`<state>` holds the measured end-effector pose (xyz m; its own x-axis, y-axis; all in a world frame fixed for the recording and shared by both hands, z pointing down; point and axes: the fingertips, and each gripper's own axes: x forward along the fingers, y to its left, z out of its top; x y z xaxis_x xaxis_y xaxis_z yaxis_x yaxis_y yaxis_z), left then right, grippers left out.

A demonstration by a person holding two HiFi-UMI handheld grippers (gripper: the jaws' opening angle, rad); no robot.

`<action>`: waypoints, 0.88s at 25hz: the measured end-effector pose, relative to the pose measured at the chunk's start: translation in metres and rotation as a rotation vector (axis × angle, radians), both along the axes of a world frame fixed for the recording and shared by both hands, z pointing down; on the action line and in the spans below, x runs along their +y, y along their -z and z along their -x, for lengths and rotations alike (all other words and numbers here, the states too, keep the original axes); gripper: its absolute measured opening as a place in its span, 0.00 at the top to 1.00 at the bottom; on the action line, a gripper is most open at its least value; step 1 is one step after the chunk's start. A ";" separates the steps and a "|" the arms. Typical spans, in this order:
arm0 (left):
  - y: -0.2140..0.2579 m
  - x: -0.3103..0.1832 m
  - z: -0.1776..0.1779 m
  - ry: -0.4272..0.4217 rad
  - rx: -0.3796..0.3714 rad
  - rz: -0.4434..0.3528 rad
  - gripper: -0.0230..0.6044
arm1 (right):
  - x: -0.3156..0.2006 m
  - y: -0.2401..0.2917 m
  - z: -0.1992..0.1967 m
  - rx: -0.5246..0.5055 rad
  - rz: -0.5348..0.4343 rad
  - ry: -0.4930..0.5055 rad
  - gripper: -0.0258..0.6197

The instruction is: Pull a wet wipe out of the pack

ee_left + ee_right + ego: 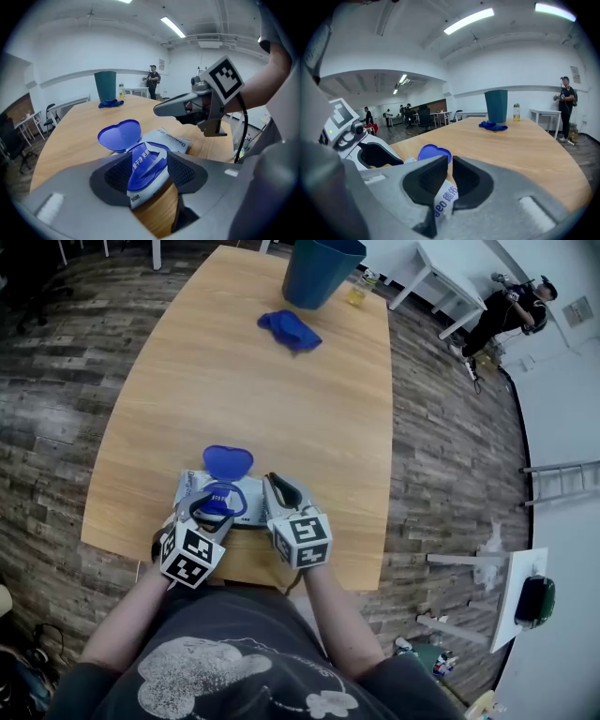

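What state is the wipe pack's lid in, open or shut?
Open. The blue lid is flipped back off the wipe pack, standing up behind it.

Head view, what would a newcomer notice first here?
The wipe pack lies at the table's near edge, its blue heart-shaped lid flipped open. The right gripper pinches the pack's wrapper, while the left gripper has its fingers open around it. A blue bin and blue cloth sit at the far end.

"80" and "德佑" on wipe pack [146, 165]
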<state>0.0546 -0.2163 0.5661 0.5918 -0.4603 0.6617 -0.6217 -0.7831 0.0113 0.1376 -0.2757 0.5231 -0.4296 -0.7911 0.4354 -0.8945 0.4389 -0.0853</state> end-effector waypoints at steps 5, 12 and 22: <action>-0.001 -0.016 -0.007 0.063 0.002 -0.059 0.68 | 0.009 0.002 -0.001 0.007 0.011 0.000 0.92; 0.020 -0.020 0.005 0.155 0.088 -0.113 0.90 | 0.023 0.001 0.000 -0.010 0.030 -0.002 0.92; 0.013 -0.034 0.057 0.351 0.060 -0.099 0.91 | 0.029 0.000 0.032 0.103 0.044 0.163 0.96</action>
<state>-0.0020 -0.2507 0.5532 0.4231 -0.7024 0.5724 -0.8533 -0.5214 -0.0092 0.1056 -0.2468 0.5230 -0.5019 -0.6938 0.5165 -0.8166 0.5768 -0.0188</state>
